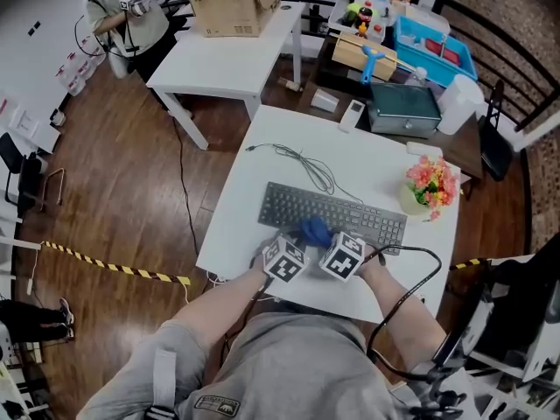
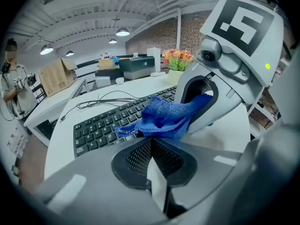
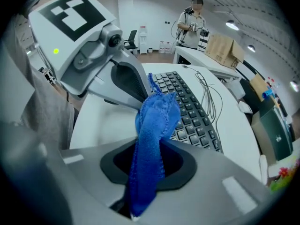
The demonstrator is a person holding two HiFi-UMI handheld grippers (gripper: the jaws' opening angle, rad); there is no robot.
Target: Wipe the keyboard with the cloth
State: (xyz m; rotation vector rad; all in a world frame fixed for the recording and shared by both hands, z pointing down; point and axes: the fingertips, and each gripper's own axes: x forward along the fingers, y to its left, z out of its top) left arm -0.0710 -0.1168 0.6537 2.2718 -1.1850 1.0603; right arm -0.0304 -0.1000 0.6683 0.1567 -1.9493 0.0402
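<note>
A dark keyboard (image 1: 350, 217) lies across the white table (image 1: 236, 199). My right gripper (image 1: 325, 237) is shut on a blue cloth (image 1: 315, 230), which hangs from its jaws over the keyboard's near edge. In the right gripper view the cloth (image 3: 152, 139) runs out between the jaws toward the keys (image 3: 192, 107). My left gripper (image 1: 296, 241) sits close beside it, jaws shut. In the left gripper view its tips (image 2: 149, 140) meet right at the cloth's lower edge (image 2: 166, 116); I cannot tell whether they pinch it.
A pot of flowers (image 1: 427, 186) stands at the table's right edge. The keyboard's cable (image 1: 306, 166) coils behind it. A grey box (image 1: 402, 108) and clutter sit further back. A second table holds a cardboard box (image 1: 236, 3), with a person (image 1: 127, 16) beside it.
</note>
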